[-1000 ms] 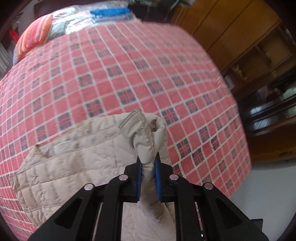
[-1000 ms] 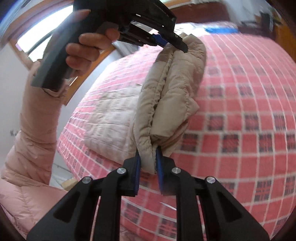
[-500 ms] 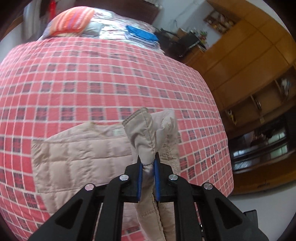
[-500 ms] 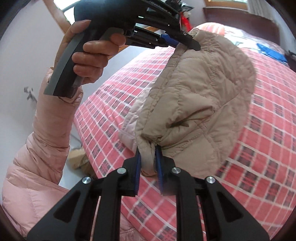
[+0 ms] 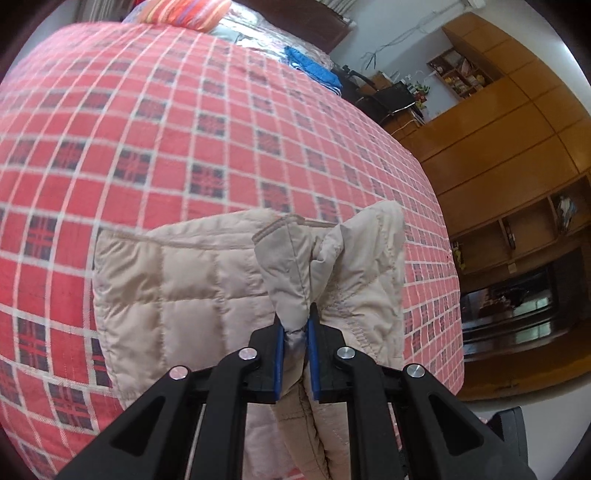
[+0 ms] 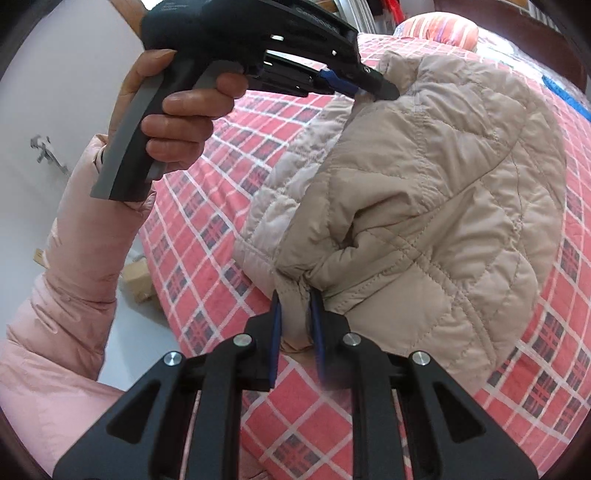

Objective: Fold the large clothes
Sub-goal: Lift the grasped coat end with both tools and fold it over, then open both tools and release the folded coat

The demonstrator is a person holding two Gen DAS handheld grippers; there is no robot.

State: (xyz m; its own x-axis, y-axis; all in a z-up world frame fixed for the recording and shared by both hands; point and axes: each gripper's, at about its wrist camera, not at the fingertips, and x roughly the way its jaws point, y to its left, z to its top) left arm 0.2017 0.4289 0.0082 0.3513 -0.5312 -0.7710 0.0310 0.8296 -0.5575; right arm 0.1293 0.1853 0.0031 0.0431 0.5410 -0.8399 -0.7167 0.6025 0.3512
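A beige quilted jacket [image 5: 177,291] lies partly on the red checked bedspread [image 5: 155,133], with one end lifted and doubled over. My left gripper [image 5: 294,332] is shut on a pinched fold of its edge. In the right wrist view the same jacket [image 6: 443,192] hangs as a raised flap between both tools. My right gripper [image 6: 295,314] is shut on its lower hem. The left gripper [image 6: 369,86] appears there at the top, held by a hand [image 6: 177,118], clamping the flap's upper corner.
A striped orange pillow [image 5: 184,13] and blue folded cloth [image 5: 310,66] lie at the bed's far end. Wooden cabinets [image 5: 509,147] stand along the right. A pink padded sleeve [image 6: 66,280] fills the left. A cardboard box [image 6: 138,280] sits on the floor beside the bed.
Both grippers have carried the held jacket end further over the bed. The raised flap has spread wider, and more of the jacket's body lies flat on the bedspread.
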